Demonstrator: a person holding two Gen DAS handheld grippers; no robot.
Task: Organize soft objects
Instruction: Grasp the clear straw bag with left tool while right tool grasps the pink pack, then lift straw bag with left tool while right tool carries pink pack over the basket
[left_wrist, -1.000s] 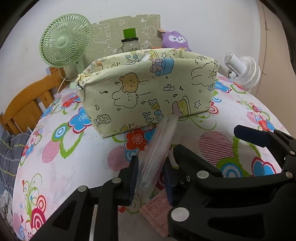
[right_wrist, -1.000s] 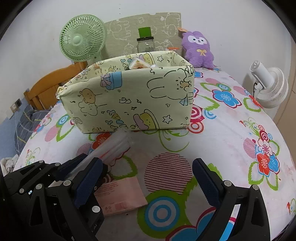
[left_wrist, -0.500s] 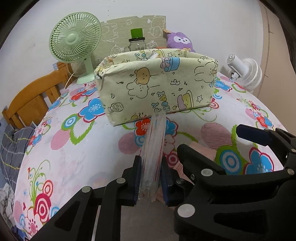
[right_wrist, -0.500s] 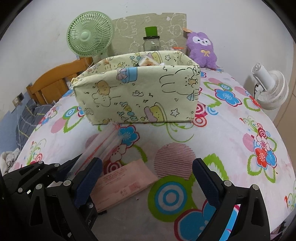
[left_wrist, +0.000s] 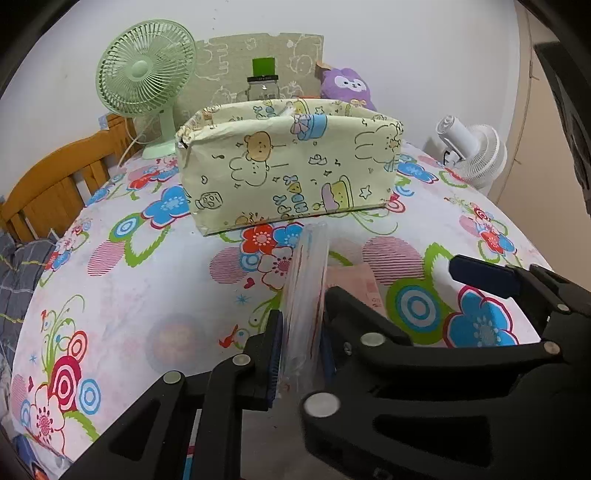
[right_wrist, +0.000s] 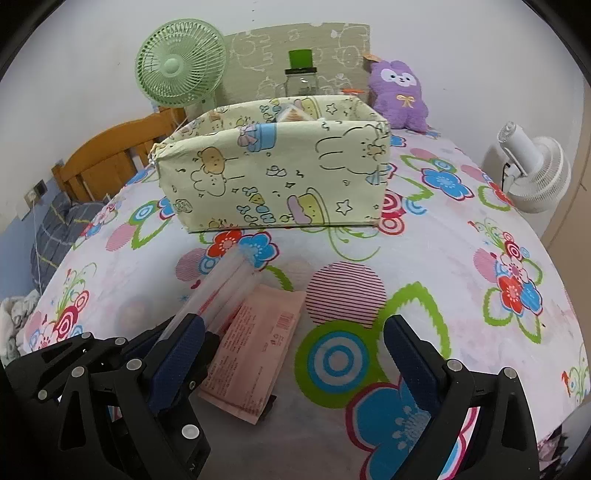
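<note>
Plastic, clear and crinkly with red print, forms the flat soft packet (left_wrist: 304, 291) clamped on edge between the blue pads of the left gripper (left_wrist: 300, 354); standing it on its thin side looks meant to let it slide down into the pale yellow fabric storage box printed with cartoon bears and rabbits (left_wrist: 291, 166), which sits at twelve o'clock from the gripper on the flower-patterned bedsheet (left_wrist: 122, 295); the box's open top already shows some contents, too small to identify. The packet's far end points toward the box's front wall but stands apart from it.

A second soft item, a flat pink rectangular pack with printed text (right_wrist: 255, 350), lies on the sheet just beside the held packet, at about three o'clock of it in the left view; probably it is next in line.

The right gripper (right_wrist: 295, 354) waits with its jaws spread wide and nothing between them, the pink pack lying near its left pad; that readiness suits a follow-up pick.

Both grippers tilt downward at a moderate slant toward the bed, side by side, the left one's black frame filling the lower left of the right view; a light green desk fan (left_wrist: 146, 77), a purple plush toy (right_wrist: 399, 98) and a white clip fan (right_wrist: 535, 173) stand behind, clear of the path.
</note>
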